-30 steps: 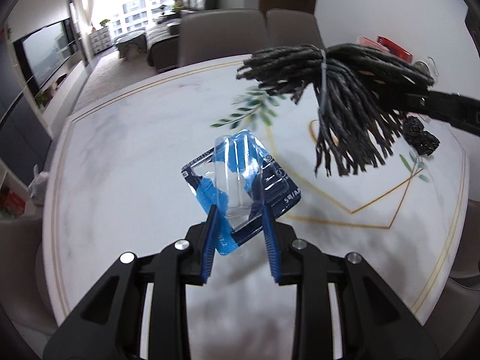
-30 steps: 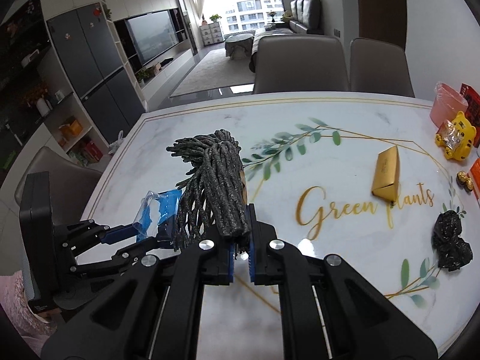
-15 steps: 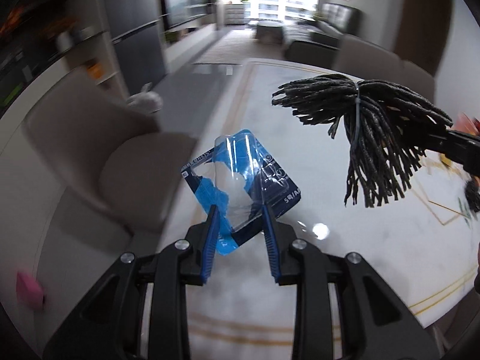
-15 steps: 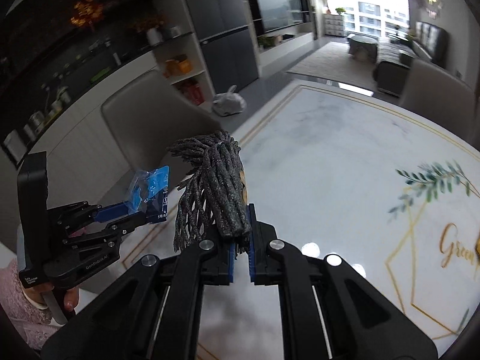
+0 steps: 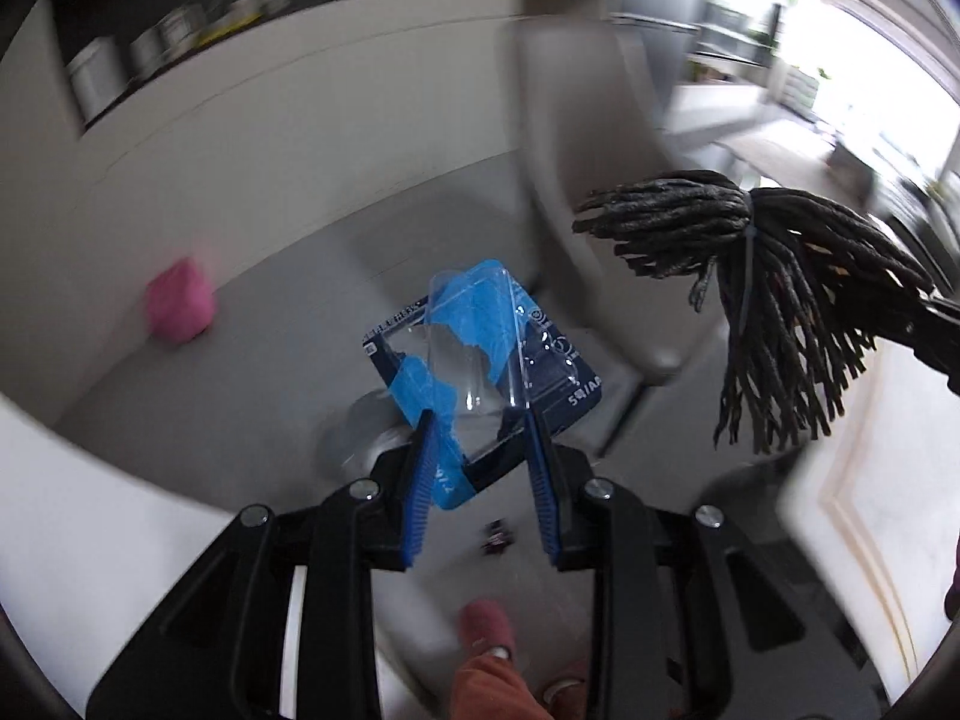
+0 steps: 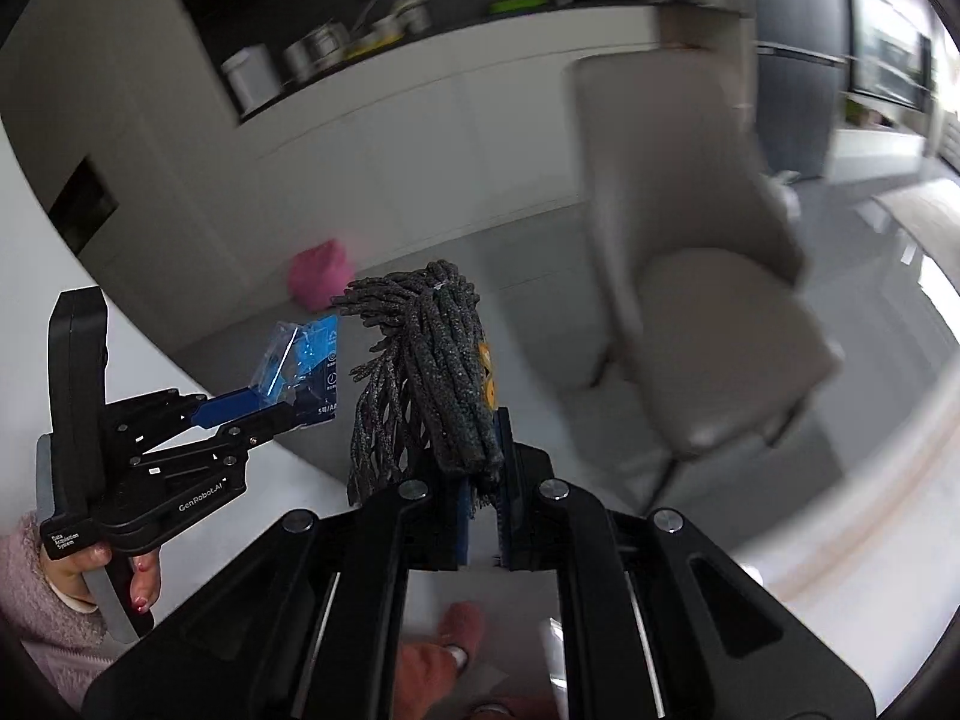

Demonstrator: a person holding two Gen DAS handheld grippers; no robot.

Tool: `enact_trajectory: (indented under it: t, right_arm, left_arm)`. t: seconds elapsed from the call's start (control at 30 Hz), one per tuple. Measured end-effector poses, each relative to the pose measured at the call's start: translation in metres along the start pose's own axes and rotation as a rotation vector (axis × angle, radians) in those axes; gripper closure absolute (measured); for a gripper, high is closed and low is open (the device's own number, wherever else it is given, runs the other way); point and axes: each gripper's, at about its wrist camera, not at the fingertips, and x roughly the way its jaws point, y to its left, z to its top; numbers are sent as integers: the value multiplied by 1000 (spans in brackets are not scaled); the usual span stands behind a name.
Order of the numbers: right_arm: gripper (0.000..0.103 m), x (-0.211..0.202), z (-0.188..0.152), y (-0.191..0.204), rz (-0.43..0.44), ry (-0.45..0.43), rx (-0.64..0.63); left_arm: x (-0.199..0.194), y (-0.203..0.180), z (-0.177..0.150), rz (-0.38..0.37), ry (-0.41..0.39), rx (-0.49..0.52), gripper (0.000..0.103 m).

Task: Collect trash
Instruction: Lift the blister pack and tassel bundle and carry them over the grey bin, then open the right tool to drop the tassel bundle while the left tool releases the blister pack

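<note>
1. Grey floor and a beige chair fill the blurred background, with a pink lump lying by the wall.
2. Left gripper stands partly open, its blue pads clamping a crinkly clear-and-blue blister pack by its lower end.
3. Right gripper is pinched nearly shut on a rough, tied bundle of dark cords.
4. Both loads hang over the floor; I would keep the grips firm until a bin shows, since the slick plastic could slip.
</note>
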Motion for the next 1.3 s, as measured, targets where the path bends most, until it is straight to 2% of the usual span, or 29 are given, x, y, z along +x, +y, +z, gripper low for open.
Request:
enact_trajectory:
  t: [0.07,0.17,0.3,0.4,0.57,0.73,0.93,1.07,1.13,1.2,1.3]
  right_arm:
    - [97,37,16,26,26,24,-13]
    - [97,98,32,61,26,58,-39]
    - [97,169,33,82,1,98,-63]
    - [97,224,28,86,-20,142,-78]
    - [97,315,2,86,-35,215,-134]
    - [97,395,-24,76,-31,267,-176]
    - [96,457,-39,74,-12,291,-206]
    - [92,472,-47,74,0,294,-215]
    - [87,476,-50,75,1,293,-220]
    - [72,481,-53,76,-3,291,-225]
    - [66,483,-52,76,-7,287,-228]
  left_arm:
    - [14,42,1,32,23,-55,74]
    - [37,84,6,68,48,-110,73]
    - [89,130,9,103,90,-162,73]
    - [138,147,9,111,129,-186,73]
    - [215,169,-14,116,178,-204,73]
    - [267,177,-43,121,203,-229,73]
    - [313,177,-64,113,215,-259,73]
    - [331,178,-71,112,222,-258,73]
    - [338,177,-68,107,224,-254,73]
    - [342,178,-69,100,225,-249,73]
    - [346,178,-70,90,227,-247,73]
